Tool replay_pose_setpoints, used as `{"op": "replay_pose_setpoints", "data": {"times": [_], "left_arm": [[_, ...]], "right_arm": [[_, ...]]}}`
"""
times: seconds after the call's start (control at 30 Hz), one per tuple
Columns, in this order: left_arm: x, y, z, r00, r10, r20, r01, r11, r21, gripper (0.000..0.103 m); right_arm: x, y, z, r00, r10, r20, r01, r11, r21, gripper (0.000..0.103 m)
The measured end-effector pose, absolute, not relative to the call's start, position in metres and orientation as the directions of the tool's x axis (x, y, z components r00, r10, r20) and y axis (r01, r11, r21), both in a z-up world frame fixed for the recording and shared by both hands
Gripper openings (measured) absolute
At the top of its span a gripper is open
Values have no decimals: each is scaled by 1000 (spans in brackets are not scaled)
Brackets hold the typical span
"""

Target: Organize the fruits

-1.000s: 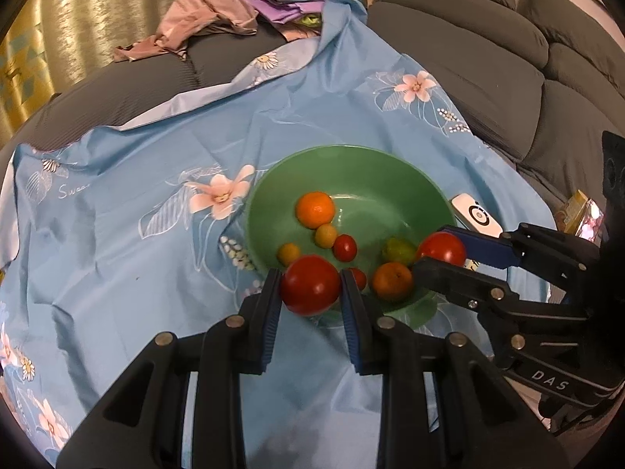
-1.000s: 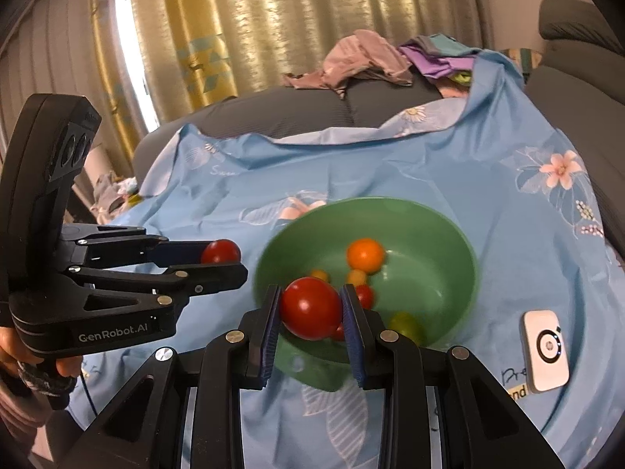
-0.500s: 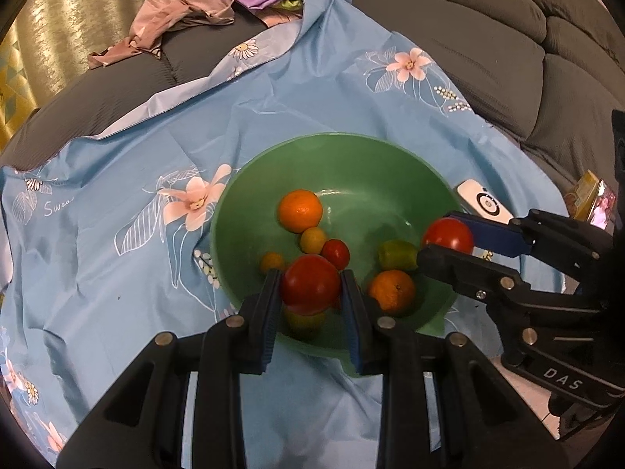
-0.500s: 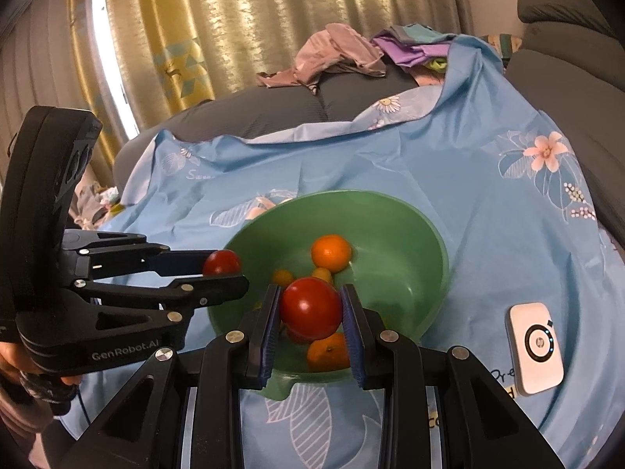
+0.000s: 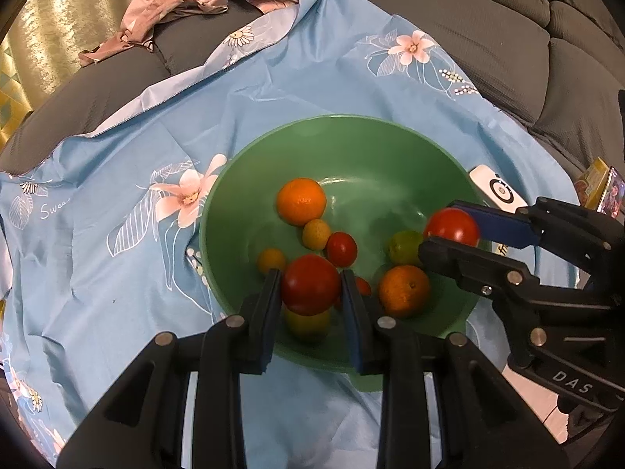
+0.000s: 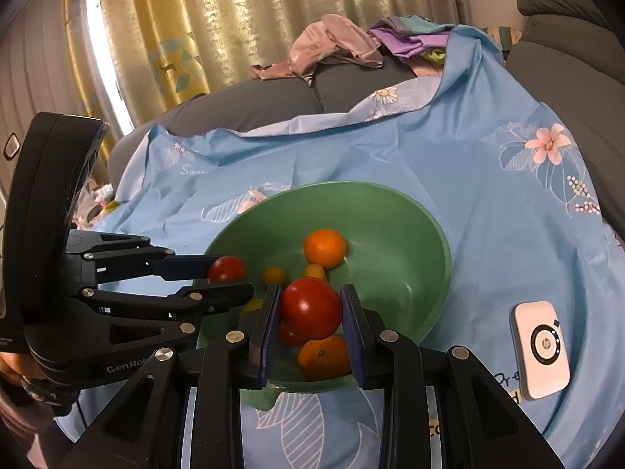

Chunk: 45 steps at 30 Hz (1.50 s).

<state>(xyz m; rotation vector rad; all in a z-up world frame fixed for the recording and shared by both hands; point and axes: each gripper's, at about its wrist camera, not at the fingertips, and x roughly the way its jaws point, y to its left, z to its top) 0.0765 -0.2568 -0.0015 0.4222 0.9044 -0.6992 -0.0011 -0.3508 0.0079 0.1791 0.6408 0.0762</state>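
Note:
A green bowl [image 5: 343, 136] sits on a blue flowered cloth [image 5: 117, 195] and holds two oranges [image 5: 301, 201], a lime [image 5: 404, 248], small yellow fruits and small red tomatoes. My left gripper [image 5: 310, 291] is shut on a red tomato [image 5: 311, 290] above the bowl's near side. My right gripper [image 6: 310, 308] is shut on another red tomato [image 6: 310, 308] above the bowl [image 6: 410, 234]. In the left wrist view the right gripper [image 5: 449, 234] shows over the bowl's right rim. In the right wrist view the left gripper [image 6: 224, 273] shows over its left rim.
A white remote-like device [image 6: 541, 355] lies on the cloth right of the bowl. A pile of clothes [image 5: 175, 8] lies on the grey sofa [image 5: 508, 39] at the back. Curtains [image 6: 195, 19] hang behind. A yellow packet [image 5: 593, 179] lies at the far right.
Both grippers, each still holding its tomato, have moved forward over the bowl. The bowl now looks larger and nearer in both views.

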Motion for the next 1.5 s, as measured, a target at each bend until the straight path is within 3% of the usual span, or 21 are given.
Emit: {"op": "replay_pose_setpoints", "data": {"times": [0.7,1.5], "left_arm": [[81,-261,-9,419,-345,-840,710,701,66,31],[79,-251,6,465,-325,-824,672,735,89,75]], "right_arm": [[7,-349,-1,778,107,-619,4,984,176,32],[0,-347,8,780,63,-623,43,987,154,32]]}}
